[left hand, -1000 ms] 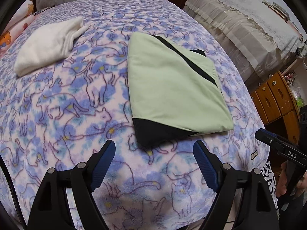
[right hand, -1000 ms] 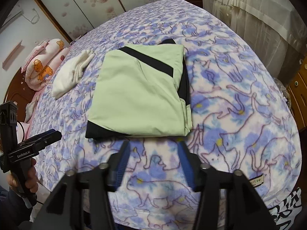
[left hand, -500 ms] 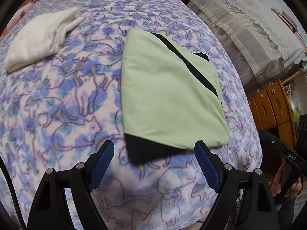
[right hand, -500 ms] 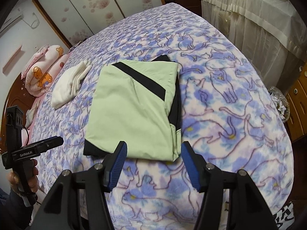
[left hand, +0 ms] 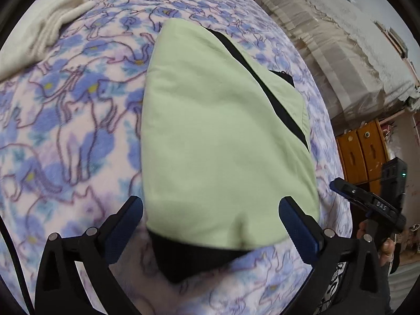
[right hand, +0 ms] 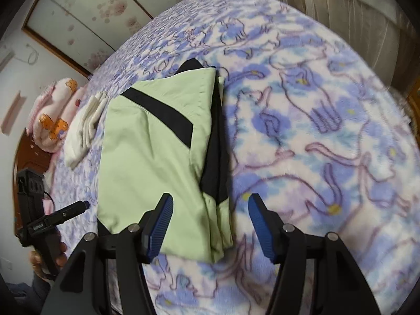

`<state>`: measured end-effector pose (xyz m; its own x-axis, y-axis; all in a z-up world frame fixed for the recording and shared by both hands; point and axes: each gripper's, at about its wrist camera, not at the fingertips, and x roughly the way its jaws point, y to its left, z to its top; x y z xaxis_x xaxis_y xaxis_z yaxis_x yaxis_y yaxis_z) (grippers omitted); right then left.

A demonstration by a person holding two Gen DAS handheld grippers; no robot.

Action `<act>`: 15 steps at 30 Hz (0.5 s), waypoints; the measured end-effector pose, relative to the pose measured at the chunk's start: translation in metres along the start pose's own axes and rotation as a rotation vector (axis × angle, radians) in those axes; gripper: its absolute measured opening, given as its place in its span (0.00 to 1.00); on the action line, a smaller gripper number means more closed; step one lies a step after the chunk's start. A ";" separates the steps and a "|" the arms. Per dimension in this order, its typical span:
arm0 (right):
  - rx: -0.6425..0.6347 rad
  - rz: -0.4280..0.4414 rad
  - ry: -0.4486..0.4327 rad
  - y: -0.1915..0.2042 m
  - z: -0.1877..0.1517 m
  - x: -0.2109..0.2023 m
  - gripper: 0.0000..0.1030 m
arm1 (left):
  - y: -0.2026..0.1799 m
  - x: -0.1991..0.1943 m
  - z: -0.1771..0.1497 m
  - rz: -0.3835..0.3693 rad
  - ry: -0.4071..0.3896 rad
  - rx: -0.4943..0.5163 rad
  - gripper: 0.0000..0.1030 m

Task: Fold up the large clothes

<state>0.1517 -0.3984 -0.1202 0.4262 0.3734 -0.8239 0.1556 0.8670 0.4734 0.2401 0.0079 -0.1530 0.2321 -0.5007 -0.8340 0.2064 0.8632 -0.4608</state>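
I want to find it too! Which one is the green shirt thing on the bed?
Look at the bed's blue cat-print blanket. Near its front edge lies the folded garment. It is pale green with black bands, unlike the plain cream cloth beside it.

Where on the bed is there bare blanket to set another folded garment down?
Widest bare blanket lies right of the green garment. A narrower strip runs between it and the white folded cloth. The near edge is crowded by both tongs.

both wrist views close, angled down, sharing green garment (left hand: 223, 136)
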 end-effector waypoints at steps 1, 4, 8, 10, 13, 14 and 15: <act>0.009 0.014 0.000 -0.004 0.003 0.006 0.59 | 0.001 0.004 0.003 -0.009 -0.001 -0.001 0.99; 0.021 0.069 0.014 -0.009 0.010 0.020 0.61 | 0.006 0.018 0.010 -0.046 -0.004 -0.007 0.99; 0.014 0.114 0.030 -0.011 0.019 0.041 0.62 | 0.008 0.030 0.017 -0.014 -0.018 0.015 0.99; 0.009 0.129 0.047 -0.011 0.023 0.051 0.65 | 0.012 0.036 0.022 -0.019 -0.011 0.003 0.99; -0.005 0.153 0.069 -0.008 0.029 0.063 0.66 | 0.018 0.048 0.028 -0.030 0.010 -0.014 0.99; -0.011 0.164 0.079 -0.006 0.031 0.068 0.66 | 0.019 0.053 0.029 -0.034 0.021 -0.018 0.99; -0.018 0.171 0.091 -0.004 0.033 0.073 0.66 | 0.020 0.057 0.030 -0.038 0.030 -0.020 0.99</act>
<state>0.2113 -0.3858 -0.1721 0.3628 0.5437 -0.7568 0.0715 0.7935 0.6043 0.2862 -0.0055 -0.2009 0.1959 -0.5315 -0.8241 0.1957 0.8447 -0.4982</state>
